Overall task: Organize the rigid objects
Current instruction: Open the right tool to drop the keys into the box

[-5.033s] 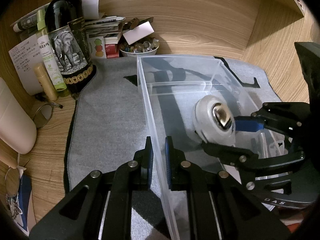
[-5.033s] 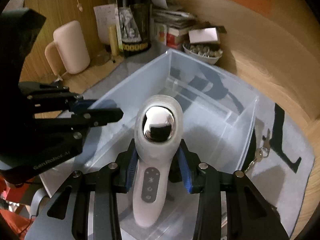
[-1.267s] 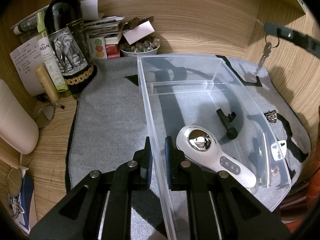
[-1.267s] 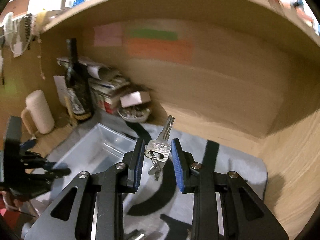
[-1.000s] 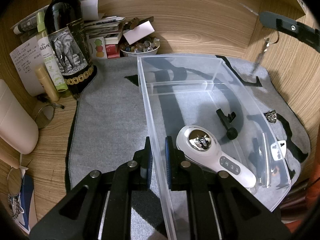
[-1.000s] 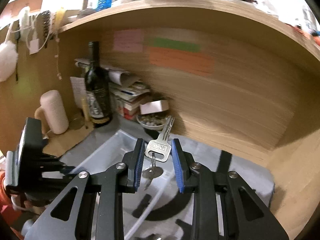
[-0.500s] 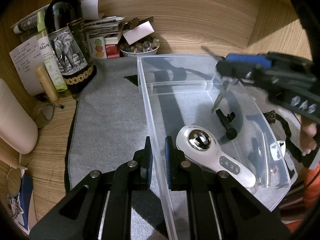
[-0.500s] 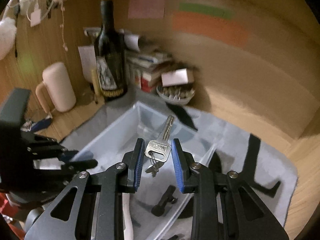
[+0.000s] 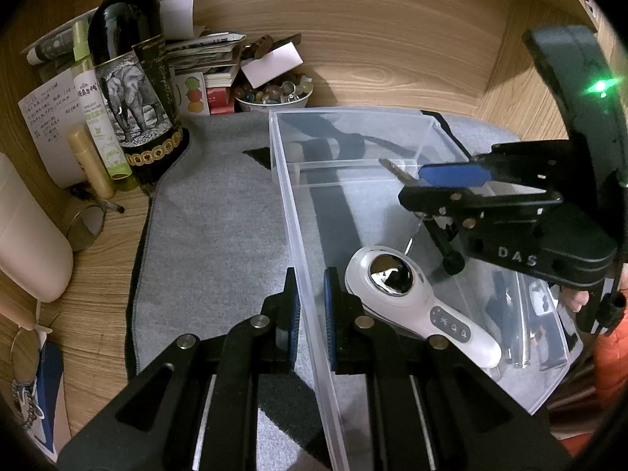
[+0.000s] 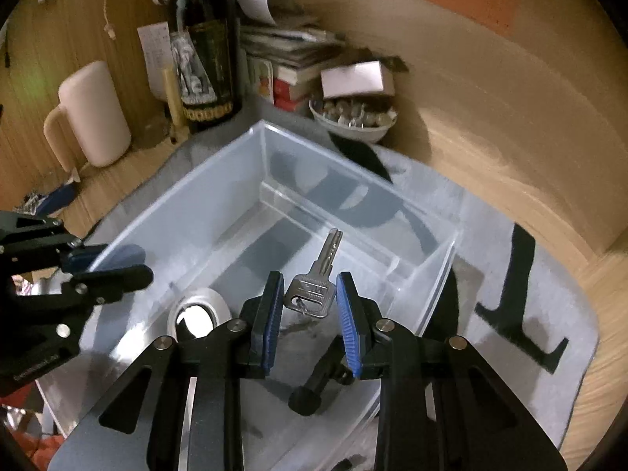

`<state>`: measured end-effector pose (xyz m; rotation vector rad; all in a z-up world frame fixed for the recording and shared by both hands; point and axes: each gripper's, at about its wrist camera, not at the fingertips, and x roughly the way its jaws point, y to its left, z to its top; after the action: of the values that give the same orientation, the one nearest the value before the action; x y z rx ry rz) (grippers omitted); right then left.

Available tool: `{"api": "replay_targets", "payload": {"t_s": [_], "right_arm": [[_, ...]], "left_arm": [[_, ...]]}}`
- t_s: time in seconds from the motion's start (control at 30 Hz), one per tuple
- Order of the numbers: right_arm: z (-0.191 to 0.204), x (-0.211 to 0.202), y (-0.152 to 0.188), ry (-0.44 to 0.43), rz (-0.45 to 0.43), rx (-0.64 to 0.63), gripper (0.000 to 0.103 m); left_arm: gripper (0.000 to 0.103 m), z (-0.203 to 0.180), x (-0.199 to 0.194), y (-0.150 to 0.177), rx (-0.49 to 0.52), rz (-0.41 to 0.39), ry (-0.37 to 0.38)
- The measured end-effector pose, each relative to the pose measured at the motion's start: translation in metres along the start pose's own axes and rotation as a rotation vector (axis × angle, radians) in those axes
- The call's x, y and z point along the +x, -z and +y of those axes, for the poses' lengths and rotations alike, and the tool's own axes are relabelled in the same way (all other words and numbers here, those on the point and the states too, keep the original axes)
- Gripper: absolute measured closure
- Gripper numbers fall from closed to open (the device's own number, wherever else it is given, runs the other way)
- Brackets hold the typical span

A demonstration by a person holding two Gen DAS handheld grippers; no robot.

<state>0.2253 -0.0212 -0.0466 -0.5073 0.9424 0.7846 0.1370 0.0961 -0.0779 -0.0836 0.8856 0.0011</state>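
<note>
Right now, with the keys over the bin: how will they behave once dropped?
The keys are thin, rigid metal, so likely light and clattering on the hard bin. A second key dangles below, so the bunch probably swings and lands splayed. The flat floor should stop any rolling.
</note>
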Motion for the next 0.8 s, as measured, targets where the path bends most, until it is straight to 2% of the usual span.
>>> {"api": "replay_targets", "payload": {"t_s": [0.13,0.4,0.53,0.7,0.8], "right_arm": [[0.001,0.006,0.004,0.0,0.031,-0.006,0.078],[0.005,0.003,0.004,0.002,0.034,-0.022,0.077],[0.006,-0.002,0.004,0.013,0.009,-0.027,0.064],[0.007,-0.015,0.003,0.034,-0.03,-0.031,0.061],[0.004,-0.027,0.002,0.053,-0.066,-0.025,0.053]], "left_arm": [[0.093,0.0,0.0,0.0,0.002,0.0,-0.001],[0.093,0.0,0.0,0.0,0.001,0.0,-0.001],[0.093,0.0,0.0,0.0,0.0,0.0,0.0],[0.093,0.0,0.0,0.0,0.0,0.0,0.0],[0.093,0.0,0.0,0.0,0.0,0.0,0.001]]}}
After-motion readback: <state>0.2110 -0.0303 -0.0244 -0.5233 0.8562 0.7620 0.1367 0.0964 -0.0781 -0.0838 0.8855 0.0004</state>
